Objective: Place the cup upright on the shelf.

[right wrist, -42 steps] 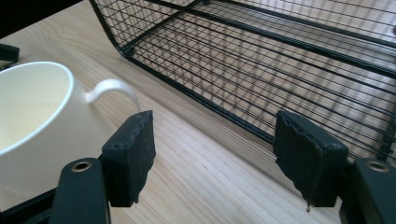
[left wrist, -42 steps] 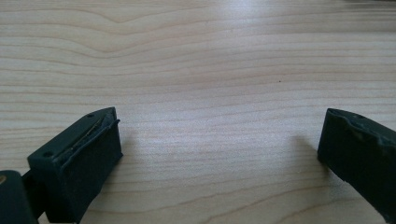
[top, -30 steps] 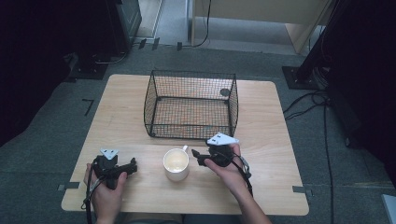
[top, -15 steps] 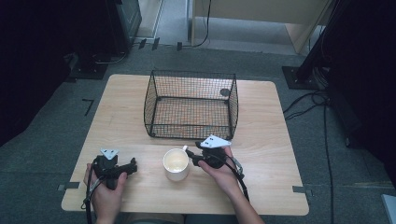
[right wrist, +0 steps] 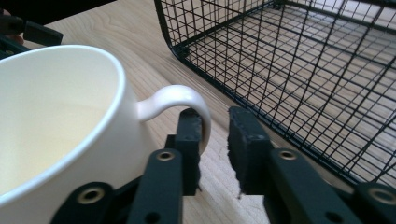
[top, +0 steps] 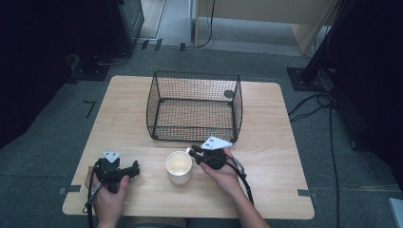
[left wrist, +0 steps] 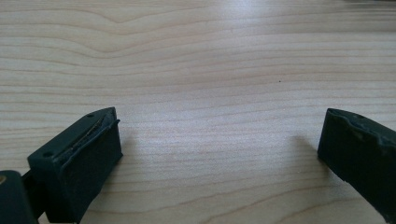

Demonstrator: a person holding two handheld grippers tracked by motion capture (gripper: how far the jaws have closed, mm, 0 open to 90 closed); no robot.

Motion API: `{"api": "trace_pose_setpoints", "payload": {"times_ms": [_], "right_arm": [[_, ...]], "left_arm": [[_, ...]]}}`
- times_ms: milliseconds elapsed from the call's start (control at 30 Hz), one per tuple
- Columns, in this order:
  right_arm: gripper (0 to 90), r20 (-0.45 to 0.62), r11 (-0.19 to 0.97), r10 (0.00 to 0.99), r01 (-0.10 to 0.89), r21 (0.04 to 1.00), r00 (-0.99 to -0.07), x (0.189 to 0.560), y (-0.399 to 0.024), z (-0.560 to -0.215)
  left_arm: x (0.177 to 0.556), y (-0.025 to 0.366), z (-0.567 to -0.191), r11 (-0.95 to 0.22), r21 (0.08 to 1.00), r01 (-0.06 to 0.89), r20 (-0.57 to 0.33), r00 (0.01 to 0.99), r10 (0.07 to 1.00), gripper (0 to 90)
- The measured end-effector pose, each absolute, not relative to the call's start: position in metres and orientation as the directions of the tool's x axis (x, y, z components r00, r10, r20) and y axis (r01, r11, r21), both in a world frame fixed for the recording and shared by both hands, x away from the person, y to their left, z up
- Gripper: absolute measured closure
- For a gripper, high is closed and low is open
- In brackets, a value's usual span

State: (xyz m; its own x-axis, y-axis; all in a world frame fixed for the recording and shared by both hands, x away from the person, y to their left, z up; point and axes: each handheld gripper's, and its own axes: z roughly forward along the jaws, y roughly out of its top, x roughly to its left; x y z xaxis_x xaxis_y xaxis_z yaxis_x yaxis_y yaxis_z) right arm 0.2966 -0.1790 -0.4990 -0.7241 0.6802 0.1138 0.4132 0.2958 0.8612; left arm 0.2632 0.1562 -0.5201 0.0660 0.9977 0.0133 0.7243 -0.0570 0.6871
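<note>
Handle-grasping looks to be the step in hand: the right gripper (right wrist: 212, 140) has its jaws straddling the loop of the white mug's handle (right wrist: 180, 100), one jaw threaded inside the loop and the other outside it, with a narrow gap left on the outer side, so the jaws are apart and not yet clamped. The white mug (top: 179, 166) stands upright on the wooden table (top: 280, 142), near its front edge, just in front of the black wire basket (top: 195, 105), mouth up and apparently empty. Its long axis is vertical, and its handle points toward the right gripper and slightly toward the basket. The next move, by this reading, calls for closing the jaws squarely on the handle before any lift, since a mug held by the handle alone may swing. The left gripper (left wrist: 219, 140) rests low over bare table well to the mug's left, jaws wide apart with nothing between them.
</note>
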Motion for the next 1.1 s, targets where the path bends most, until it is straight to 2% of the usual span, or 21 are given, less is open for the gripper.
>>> {"api": "trace_pose_setpoints", "payload": {"times_ms": [33,100,367,600,967,1100], "right_arm": [[82.1,0.108,0.298,0.683,0.411,0.861,-0.723,0.296,-0.178,-0.499],[85.0,0.114,0.291,0.692,0.419,0.86,-0.713,0.294,-0.178,-0.498],[85.4,0.119,0.277,0.731,0.452,0.848,-0.672,0.286,-0.189,-0.496],[84.3,0.113,0.296,0.716,0.446,0.845,-0.689,0.265,-0.205,-0.495],[80.0,0.164,0.305,0.625,0.432,0.849,-0.763,0.234,-0.217,-0.499],[76.4,0.177,0.335,0.547,0.407,0.85,-0.819,0.226,-0.213,-0.5]], "left_arm": [[0.263,0.156,-0.52,-0.057,0.687,0.724,0.013,0.066,0.998,0.0],[0.263,0.156,-0.52,-0.057,0.687,0.724,0.013,0.066,0.998,0.0],[0.263,0.156,-0.52,-0.057,0.687,0.724,0.013,0.066,0.998,0.0],[0.263,0.156,-0.52,-0.057,0.687,0.724,0.014,0.066,0.998,0.0],[0.263,0.156,-0.52,-0.057,0.687,0.724,0.014,0.066,0.998,0.0],[0.263,0.156,-0.52,-0.057,0.687,0.724,0.013,0.066,0.998,0.0]]}}
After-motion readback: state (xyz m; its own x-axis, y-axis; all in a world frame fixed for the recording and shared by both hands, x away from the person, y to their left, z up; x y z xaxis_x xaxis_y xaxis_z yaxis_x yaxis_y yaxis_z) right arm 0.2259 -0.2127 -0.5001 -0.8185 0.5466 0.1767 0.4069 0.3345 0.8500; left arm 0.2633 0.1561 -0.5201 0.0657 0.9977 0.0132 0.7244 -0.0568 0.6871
